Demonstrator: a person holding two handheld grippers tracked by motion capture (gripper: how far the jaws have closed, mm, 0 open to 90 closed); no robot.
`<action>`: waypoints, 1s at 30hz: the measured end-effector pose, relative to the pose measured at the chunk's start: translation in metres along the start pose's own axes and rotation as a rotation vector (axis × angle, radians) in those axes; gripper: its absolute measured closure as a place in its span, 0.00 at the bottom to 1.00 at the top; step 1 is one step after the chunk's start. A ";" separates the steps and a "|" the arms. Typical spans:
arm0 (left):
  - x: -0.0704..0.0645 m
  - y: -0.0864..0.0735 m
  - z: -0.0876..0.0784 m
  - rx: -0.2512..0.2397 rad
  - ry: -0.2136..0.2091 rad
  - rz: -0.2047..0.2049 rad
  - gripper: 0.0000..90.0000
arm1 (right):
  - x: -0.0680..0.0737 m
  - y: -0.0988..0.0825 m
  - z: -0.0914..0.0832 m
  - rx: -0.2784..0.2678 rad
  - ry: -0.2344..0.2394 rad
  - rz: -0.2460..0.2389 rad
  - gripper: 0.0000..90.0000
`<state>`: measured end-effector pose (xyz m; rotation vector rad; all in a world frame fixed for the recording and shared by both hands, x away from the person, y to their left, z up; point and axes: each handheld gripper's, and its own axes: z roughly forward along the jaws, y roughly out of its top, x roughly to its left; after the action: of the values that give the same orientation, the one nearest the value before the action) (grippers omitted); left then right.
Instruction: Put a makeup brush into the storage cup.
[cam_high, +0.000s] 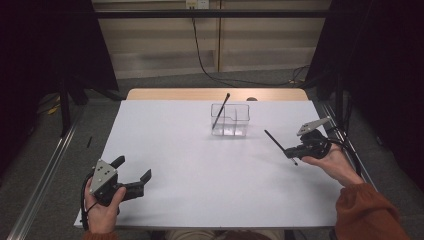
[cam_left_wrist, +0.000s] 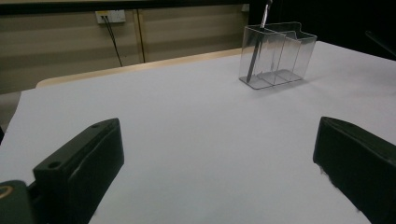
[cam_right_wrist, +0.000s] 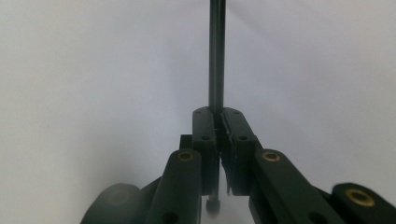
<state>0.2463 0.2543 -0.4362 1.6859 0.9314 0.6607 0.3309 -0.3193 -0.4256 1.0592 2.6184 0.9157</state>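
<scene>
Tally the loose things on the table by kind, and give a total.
Black pens: 2, one standing tilted in the organizer, one clamped in the right gripper at
Clear plastic organizers: 1
Total: 3

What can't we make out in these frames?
- Pen in the right claw: far end cut off by the right gripper view's top edge; type too dark to tell.
- Second pen in the clear organizer: tip cut off by the left gripper view's top edge.
- Organizer's other compartments: too small in the high view to check.
</scene>
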 end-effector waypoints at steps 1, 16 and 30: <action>0.000 0.000 0.000 -0.001 0.000 -0.001 0.02 | 0.000 0.000 -0.001 -0.017 -0.001 0.005 0.94; 0.000 0.001 -0.002 -0.015 -0.003 -0.009 0.02 | 0.000 -0.008 -0.015 -0.328 -0.010 0.053 0.94; -0.001 0.001 -0.003 -0.018 -0.024 -0.021 0.02 | 0.022 -0.002 -0.015 -0.401 0.056 0.032 0.94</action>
<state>0.2433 0.2548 -0.4340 1.6624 0.9230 0.6319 0.3084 -0.3130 -0.4134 0.9793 2.3185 1.4192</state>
